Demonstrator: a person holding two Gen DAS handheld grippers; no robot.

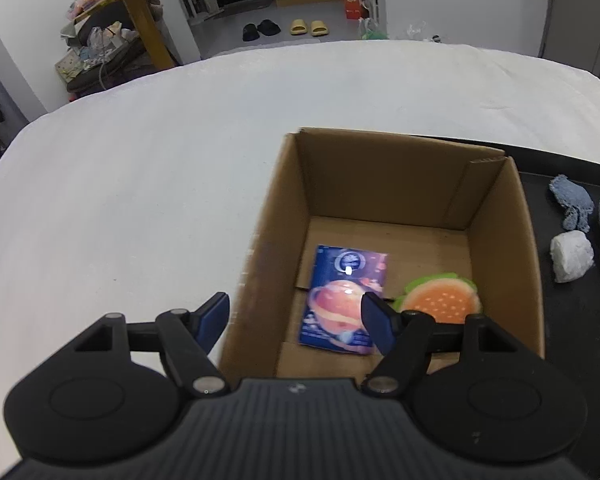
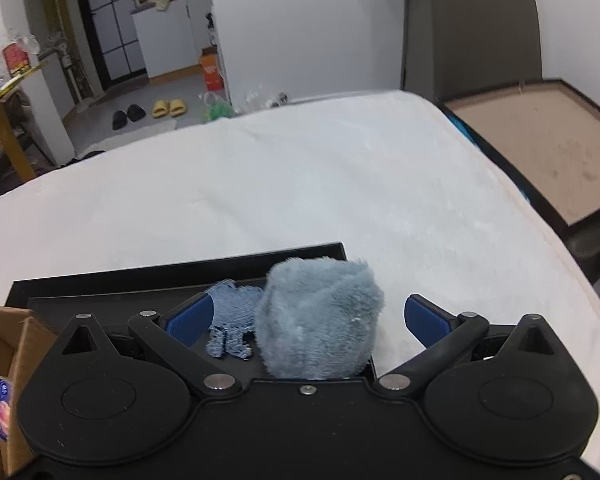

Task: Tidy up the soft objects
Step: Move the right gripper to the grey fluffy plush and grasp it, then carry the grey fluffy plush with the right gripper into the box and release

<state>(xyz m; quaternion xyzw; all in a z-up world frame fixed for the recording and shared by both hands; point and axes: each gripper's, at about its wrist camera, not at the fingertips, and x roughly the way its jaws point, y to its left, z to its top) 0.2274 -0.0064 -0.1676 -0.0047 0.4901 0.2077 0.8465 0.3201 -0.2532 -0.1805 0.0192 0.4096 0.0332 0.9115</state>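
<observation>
An open cardboard box (image 1: pixel 496 224) stands on the white bed and holds a blue planet-print packet (image 1: pixel 342 300) and a burger plush (image 1: pixel 440 300). My left gripper (image 1: pixel 296 316) is open and empty, above the box's near left wall. A black tray (image 2: pixel 180 272) right of the box holds a fluffy grey-blue plush (image 2: pixel 320 316), a blue knit piece (image 2: pixel 236 320) and, in the left wrist view, a white lump (image 1: pixel 571 255). My right gripper (image 2: pixel 308 316) is open, its fingers on either side of the fluffy plush and knit piece.
The white bed cover (image 2: pixel 300 184) stretches far beyond box and tray. A dark frame with a brown board (image 2: pixel 540 144) lies off the bed's right edge. Slippers (image 1: pixel 284 28) lie on the floor beyond, and a cluttered yellow table (image 1: pixel 140 0) stands at the far left.
</observation>
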